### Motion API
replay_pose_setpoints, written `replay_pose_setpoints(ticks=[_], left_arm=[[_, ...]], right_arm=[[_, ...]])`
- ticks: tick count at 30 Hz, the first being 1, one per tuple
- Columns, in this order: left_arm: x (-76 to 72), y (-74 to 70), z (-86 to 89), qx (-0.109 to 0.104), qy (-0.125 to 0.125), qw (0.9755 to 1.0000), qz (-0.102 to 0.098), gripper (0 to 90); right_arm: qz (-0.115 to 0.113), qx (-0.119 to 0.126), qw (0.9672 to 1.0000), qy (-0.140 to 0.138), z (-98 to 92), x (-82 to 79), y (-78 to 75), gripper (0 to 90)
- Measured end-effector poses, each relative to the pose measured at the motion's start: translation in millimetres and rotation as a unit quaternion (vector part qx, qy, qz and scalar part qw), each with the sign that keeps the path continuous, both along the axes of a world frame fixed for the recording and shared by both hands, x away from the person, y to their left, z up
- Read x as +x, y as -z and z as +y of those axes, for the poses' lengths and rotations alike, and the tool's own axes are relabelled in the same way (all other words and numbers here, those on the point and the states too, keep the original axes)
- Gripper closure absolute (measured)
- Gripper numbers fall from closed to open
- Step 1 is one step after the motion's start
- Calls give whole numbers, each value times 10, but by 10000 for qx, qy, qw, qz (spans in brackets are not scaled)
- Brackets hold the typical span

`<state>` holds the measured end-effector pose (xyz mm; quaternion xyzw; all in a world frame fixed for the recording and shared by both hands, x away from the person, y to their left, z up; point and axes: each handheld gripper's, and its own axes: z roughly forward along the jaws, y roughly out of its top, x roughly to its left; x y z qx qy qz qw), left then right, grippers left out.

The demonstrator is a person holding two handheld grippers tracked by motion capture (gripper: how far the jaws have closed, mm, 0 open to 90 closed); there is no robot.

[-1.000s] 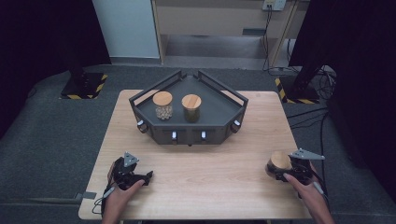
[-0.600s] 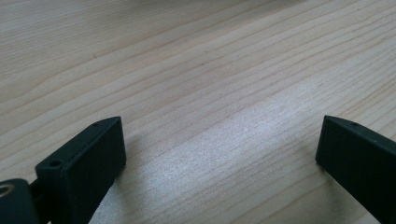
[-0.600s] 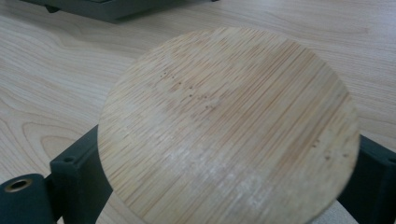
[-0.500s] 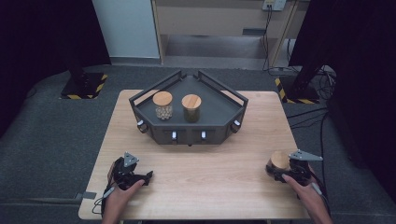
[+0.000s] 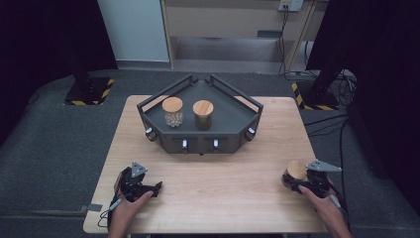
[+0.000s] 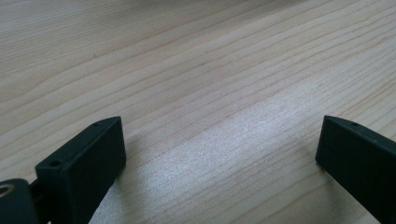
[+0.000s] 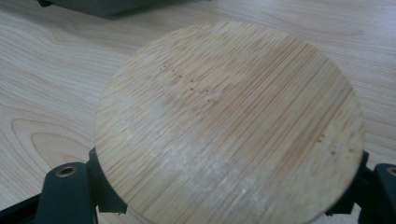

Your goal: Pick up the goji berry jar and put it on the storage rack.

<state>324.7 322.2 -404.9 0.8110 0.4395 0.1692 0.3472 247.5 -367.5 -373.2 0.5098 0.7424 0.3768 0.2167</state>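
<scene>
From above, we see the right claw (image 5: pixel 297 179) at the table's (image 5: pixel 223 188) four o'clock; its jaws have just been closing around the jar (image 5: pixel 295 171). Left claw (image 6: pixel 219 154) gapes, released. Right gripper view: jaws grasping the jar's lid (image 7: pixel 229 126).

We see a pale wooden table (image 5: pixel 208 198) standing on grey carpet (image 5: pixel 54 148). Behind it, a white panel (image 5: pixel 132 29) and a beige cabinet (image 5: pixel 223 20) line the far wall. Black curtains (image 5: pixel 44 34) darken both sides. Yellow-and-black striped bases (image 5: pixel 89 94) sit on the floor, with cables (image 5: pixel 327 121) trailing at the right.
</scene>
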Motion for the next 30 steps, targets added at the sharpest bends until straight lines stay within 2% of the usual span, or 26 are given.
replay_pose_setpoints(ticks=[11,19,30], left_arm=[[0,0,0,-1,0,10000,-1,1],[0,0,0,-1,0,10000,0,1],[0,0,0,0,1,10000,0,1]], right_arm=[[-94,-196,9998,38,71,-41,-12,257],[-112,-137,9998,57,65,-53,-24,262],[-155,-129,9997,-166,136,-11,-177,262]])
